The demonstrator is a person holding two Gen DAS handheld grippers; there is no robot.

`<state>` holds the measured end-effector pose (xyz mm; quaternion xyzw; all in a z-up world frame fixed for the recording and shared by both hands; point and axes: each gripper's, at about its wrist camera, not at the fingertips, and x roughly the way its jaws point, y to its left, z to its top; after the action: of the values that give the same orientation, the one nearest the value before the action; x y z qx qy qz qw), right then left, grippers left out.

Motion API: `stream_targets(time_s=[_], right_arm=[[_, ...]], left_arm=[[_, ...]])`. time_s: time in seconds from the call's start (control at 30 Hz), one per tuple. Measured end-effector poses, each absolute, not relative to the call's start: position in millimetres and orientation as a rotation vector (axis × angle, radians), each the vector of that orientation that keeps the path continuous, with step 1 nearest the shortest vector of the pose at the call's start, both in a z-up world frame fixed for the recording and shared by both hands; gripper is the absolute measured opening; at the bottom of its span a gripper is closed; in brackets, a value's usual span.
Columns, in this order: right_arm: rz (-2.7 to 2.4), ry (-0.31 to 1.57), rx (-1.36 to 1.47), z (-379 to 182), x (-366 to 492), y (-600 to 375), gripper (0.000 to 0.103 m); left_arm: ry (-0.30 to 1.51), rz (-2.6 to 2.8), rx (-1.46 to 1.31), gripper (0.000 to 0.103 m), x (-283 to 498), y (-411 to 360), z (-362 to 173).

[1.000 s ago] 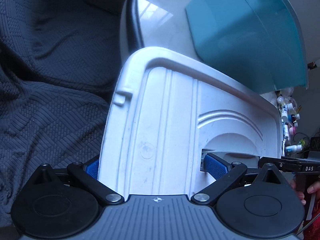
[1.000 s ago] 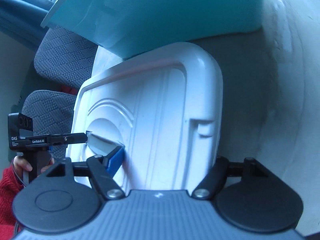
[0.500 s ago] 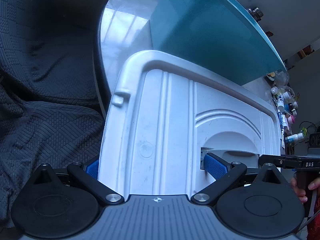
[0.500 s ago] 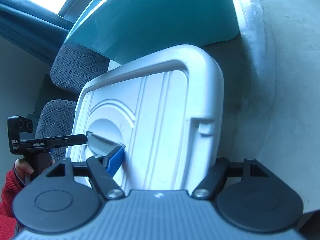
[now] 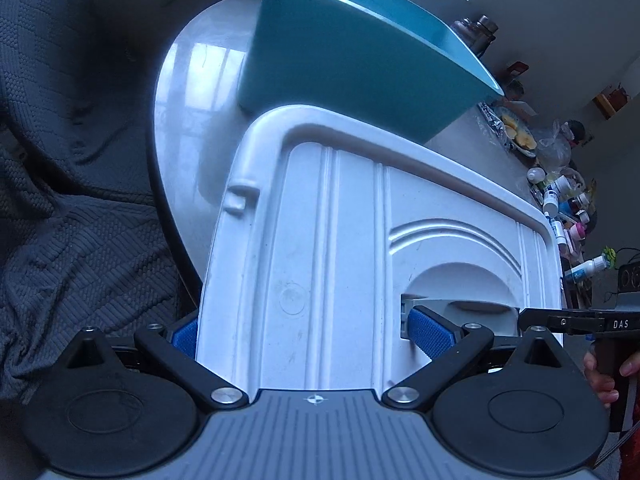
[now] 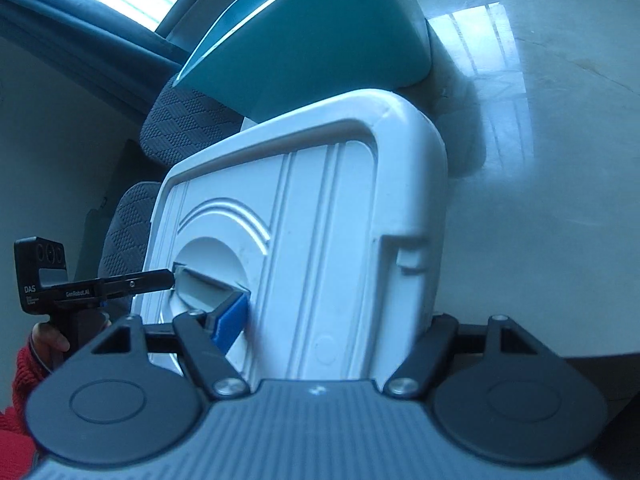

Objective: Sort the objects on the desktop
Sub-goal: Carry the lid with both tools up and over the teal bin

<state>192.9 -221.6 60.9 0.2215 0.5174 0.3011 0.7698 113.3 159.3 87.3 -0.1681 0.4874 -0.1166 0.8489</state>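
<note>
A white plastic lid [image 5: 340, 260] with moulded ribs and a recessed handle fills both views, held tilted above the table. My left gripper [image 5: 308, 336] is shut on the lid, one blue pad on its outer left edge and the other in the handle recess. My right gripper [image 6: 332, 320] is shut on the same lid [image 6: 320, 220] from the other side: its left pad sits in the recess, and its right finger is hidden behind the lid's rim. A teal bin [image 5: 352, 64] stands just beyond the lid on the glossy white table [image 5: 192, 120].
Dark knitted fabric [image 5: 60, 200] lies left of the table. Patterned chair backs [image 6: 180, 128] stand behind the teal bin [image 6: 304, 40]. Bottles and tubes [image 5: 560, 200] and a plate of food [image 5: 516, 132] crowd the table's far right. A red sleeve [image 6: 24, 360] shows at the left.
Both grippers have risen and drawn back with the lid. The teal bin has slid further away in both views, and its rim and more of the table now show.
</note>
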Motion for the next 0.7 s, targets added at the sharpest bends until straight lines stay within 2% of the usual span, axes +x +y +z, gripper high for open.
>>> stream_targets(time_s=[0.23,0.7], right_arm=[[0.729,1.133,0.492,61,162,-268,0.074],[0.858,1.137,0.478,65,121,-268,0.074]], left_arm=[[0.970,-0.174,-0.346,0.101,44,110,102],[0.950,-0.042,-0.340,0.101,-53,111,130]])
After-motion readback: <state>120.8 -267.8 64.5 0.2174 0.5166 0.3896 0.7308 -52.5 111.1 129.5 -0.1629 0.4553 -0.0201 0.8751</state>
